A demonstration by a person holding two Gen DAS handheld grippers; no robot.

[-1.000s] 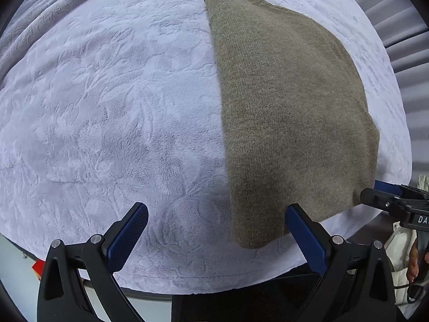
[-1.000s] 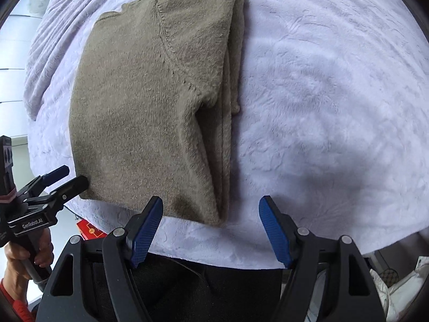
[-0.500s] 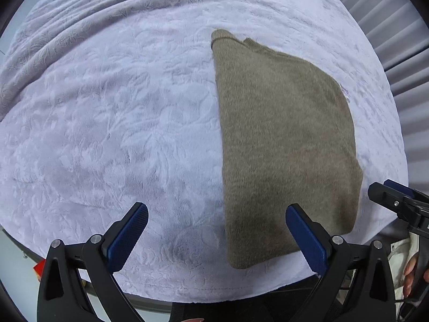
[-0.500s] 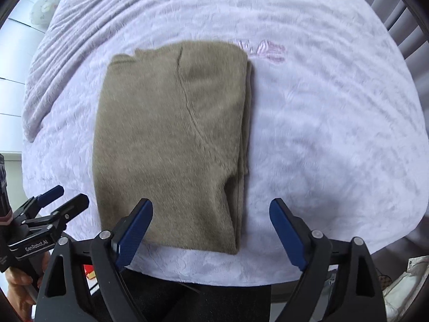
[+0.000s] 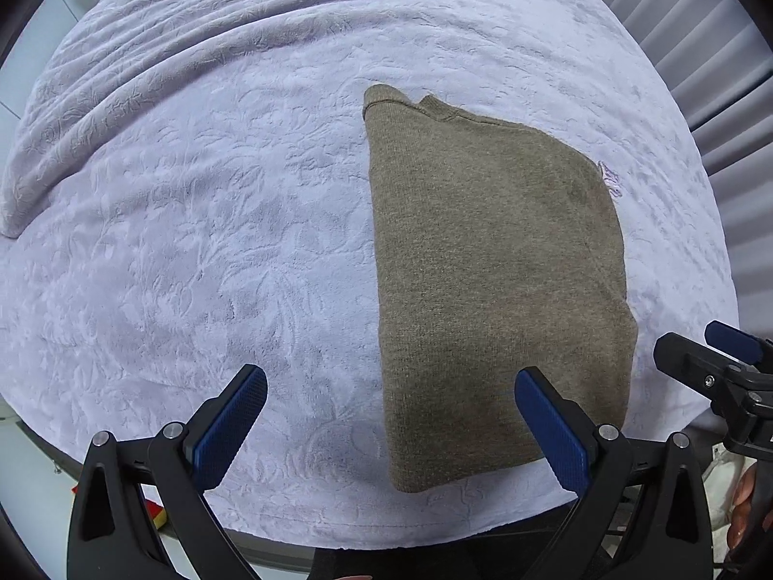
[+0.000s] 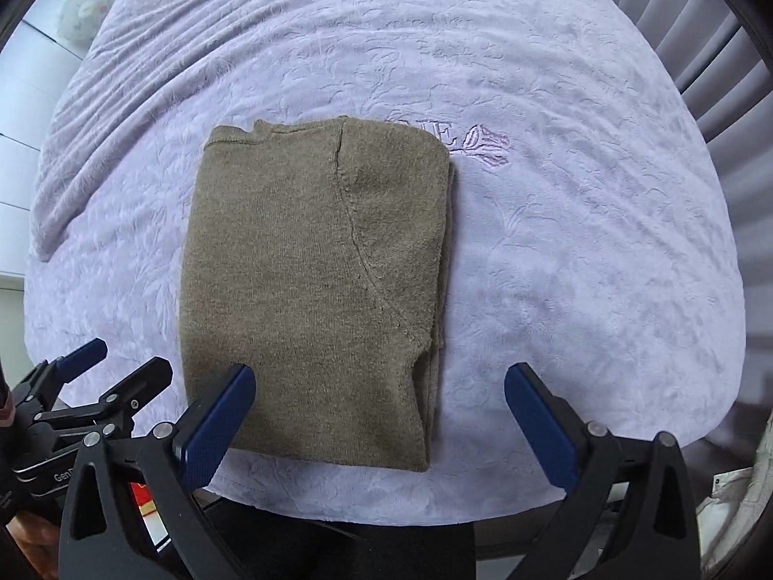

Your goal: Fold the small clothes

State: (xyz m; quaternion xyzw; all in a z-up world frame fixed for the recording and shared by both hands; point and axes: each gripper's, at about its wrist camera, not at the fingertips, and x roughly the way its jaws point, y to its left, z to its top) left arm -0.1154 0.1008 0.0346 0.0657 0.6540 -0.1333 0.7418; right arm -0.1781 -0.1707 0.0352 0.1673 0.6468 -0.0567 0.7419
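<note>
My sweater (image 6: pixel 314 290) lies folded into a neat olive rectangle, centre-left of the right view, on the lavender bed (image 6: pixel 579 241). Both my fingers, left (image 5: pixel 391 427) and right (image 6: pixel 379 423), are spread, empty; the right's have just been opening.

Your sweater (image 6: pixel 309 290) is a plain olive-brown knit, sitting on a pale lilac blanket (image 6: pixel 579 266) with an embossed leafy pattern, and there's a purple embroidered flower (image 6: pixel 485 145) at the sweater's 1 o'clock. Your gripper pads (image 6: pixel 220 427) are dark blue.
</note>
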